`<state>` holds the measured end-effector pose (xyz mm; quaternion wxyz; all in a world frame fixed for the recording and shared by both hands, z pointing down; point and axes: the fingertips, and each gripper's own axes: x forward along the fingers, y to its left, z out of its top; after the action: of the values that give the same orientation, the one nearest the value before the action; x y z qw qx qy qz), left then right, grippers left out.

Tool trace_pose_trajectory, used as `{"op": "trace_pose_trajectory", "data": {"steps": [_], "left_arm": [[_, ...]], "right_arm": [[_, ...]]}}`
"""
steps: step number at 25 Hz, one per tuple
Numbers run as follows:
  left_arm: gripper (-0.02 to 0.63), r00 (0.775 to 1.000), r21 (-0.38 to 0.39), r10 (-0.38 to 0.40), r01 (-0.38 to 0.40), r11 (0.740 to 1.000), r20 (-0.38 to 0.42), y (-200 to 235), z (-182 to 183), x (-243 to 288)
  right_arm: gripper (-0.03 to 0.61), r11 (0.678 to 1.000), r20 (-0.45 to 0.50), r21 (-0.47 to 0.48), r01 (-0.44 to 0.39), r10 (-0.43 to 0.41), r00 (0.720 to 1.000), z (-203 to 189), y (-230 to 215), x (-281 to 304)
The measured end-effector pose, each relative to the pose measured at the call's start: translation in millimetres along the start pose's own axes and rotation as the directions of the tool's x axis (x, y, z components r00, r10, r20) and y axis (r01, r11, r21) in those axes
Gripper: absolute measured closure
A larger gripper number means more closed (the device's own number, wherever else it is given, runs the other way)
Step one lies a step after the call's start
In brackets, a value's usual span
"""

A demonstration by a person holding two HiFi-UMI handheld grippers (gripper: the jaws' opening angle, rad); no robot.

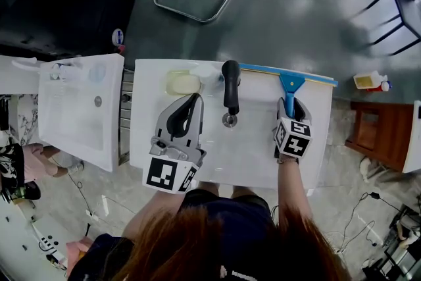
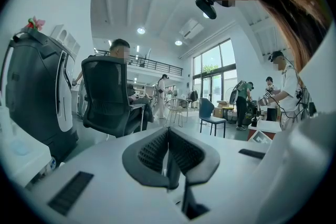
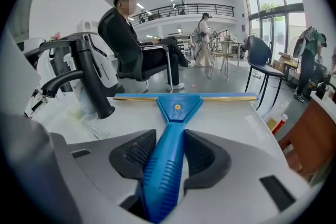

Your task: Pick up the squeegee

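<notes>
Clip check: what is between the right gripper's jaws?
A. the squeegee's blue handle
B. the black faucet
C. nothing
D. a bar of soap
A: seen in its own view, the right gripper has its pads against both sides of the blue handle of the squeegee.

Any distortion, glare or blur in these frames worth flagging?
Both gripper views: heavy fisheye, dark vignetted corners, mosaic patches over faces. Right gripper view: squeegee handle sharp, windows blown bright. Head view: soft ceiling-light glare on the floor, white sink evenly lit.
</notes>
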<state>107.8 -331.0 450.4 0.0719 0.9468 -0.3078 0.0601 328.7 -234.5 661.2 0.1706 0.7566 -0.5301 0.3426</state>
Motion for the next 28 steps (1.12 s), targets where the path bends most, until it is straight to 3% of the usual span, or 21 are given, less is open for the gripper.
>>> {"op": "trace_pose_trajectory", "data": {"steps": [7, 17, 22, 28], "left_arm": [[0.594, 1.000, 0.007, 0.012, -0.012, 1.000, 0.005, 4.8, 4.0, -5.8], [0.594, 0.999, 0.028, 0.020, -0.022, 0.999, 0.050, 7.0, 32.6, -20.4], [0.594, 0.996, 0.041, 0.016, -0.020, 0.999, 0.084, 2.9, 56.1, -27.4], [0.594, 0.985, 0.007, 0.025, -0.026, 1.000, 0.168, -3.4, 93.8, -34.9]], "right_arm": [[0.417, 0.999, 0.030, 0.050, 0.006, -0.007, 1.000, 3.1, -4.1, -6.0], [0.418, 0.997, 0.200, 0.082, -0.012, -0.005, 0.980, 54.5, -3.2, -56.8], [0.419, 0.997, 0.334, 0.066, -0.043, 0.019, 0.943, 101.7, 8.0, -101.1], [0.419, 0.998, 0.501, 0.006, -0.057, 0.047, 0.864, 154.3, 26.3, -164.5]]}}
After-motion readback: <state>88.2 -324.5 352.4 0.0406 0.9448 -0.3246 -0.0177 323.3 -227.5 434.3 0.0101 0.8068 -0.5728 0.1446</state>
